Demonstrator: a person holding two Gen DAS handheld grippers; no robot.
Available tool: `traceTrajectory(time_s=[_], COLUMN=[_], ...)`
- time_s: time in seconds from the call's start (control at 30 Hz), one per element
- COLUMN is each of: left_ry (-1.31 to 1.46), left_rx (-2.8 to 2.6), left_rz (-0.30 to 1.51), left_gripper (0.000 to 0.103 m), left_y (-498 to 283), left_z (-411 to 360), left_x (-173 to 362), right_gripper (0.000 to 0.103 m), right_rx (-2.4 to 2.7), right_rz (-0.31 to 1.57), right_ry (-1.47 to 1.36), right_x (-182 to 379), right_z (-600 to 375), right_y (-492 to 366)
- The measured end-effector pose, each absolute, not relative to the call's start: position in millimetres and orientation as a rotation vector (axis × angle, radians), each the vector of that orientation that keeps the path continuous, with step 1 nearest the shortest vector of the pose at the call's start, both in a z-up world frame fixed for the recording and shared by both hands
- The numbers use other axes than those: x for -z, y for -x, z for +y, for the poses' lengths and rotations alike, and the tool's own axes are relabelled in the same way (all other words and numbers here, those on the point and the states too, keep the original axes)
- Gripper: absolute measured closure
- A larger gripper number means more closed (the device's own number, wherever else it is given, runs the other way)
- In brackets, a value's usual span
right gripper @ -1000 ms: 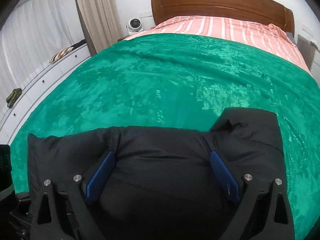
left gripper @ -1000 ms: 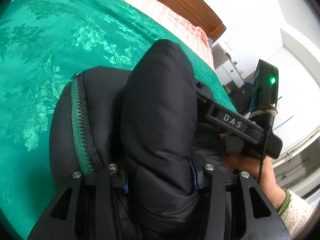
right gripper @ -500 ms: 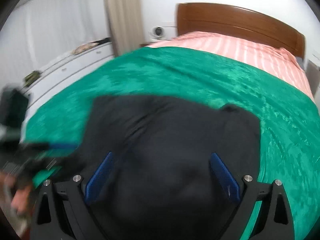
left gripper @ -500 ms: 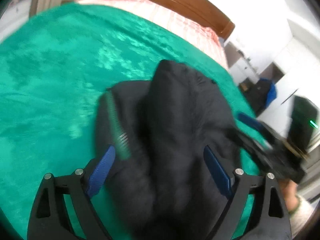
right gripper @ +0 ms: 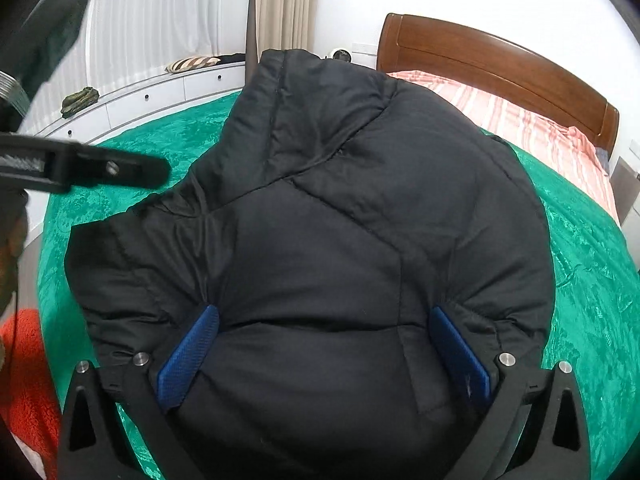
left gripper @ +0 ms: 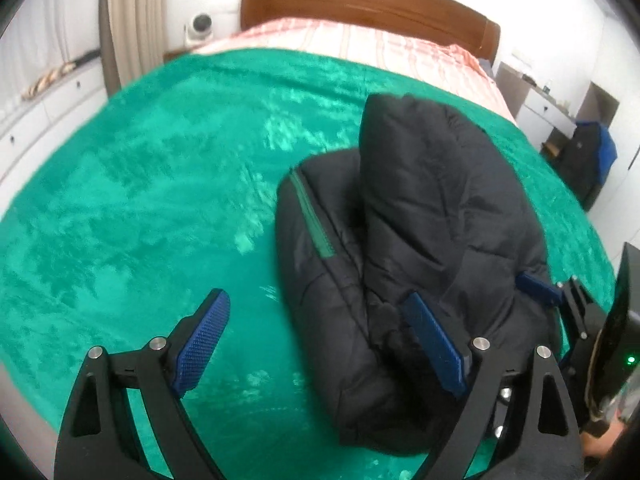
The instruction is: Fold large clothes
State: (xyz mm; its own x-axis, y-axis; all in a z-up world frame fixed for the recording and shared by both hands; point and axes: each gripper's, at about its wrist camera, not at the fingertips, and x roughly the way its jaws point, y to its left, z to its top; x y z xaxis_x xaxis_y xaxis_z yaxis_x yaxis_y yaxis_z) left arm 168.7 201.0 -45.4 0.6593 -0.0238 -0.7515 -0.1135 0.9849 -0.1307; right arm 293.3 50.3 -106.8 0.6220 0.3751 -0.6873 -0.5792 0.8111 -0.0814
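Observation:
A black puffy jacket (left gripper: 420,208) with a green zipper (left gripper: 316,220) lies folded in a bundle on the green bedspread (left gripper: 140,200). My left gripper (left gripper: 316,304) hovers open over the bundle's left edge, one pad above the bedspread and the other above the jacket, gripping nothing. In the right wrist view the jacket (right gripper: 340,200) fills the middle. My right gripper (right gripper: 324,312) straddles its near bulge, jaws opening to full width, blue pads (right gripper: 188,356) beside the fabric. One of its pads (left gripper: 536,288) shows at the bundle's right edge.
The bed has a brown wooden headboard (left gripper: 360,0) and a pink striped sheet (left gripper: 340,40) at the far end. White drawers (right gripper: 160,92) run along the left wall under curtains. A red cloth (right gripper: 24,360) lies low left, and a desk (left gripper: 548,112) stands on the right.
My left gripper opened off the jacket fold it clamped, rose and drew back to the left. My right gripper slid sideways and rolled; the jacket now fills its view.

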Motion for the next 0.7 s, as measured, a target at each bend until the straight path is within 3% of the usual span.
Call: traceTrajectory(time_s=[0.7], left_ry=[0.05], left_rx=[-0.085], left_rz=[0.823], left_gripper=[0.011], left_y=[-162], left_z=[182], left_x=[27], right_gripper=[0.0], right_rx=[-0.518], right_rz=[0.691], right_ry=[0.333], right_x=[118], right_z=[55], right_y=[-284])
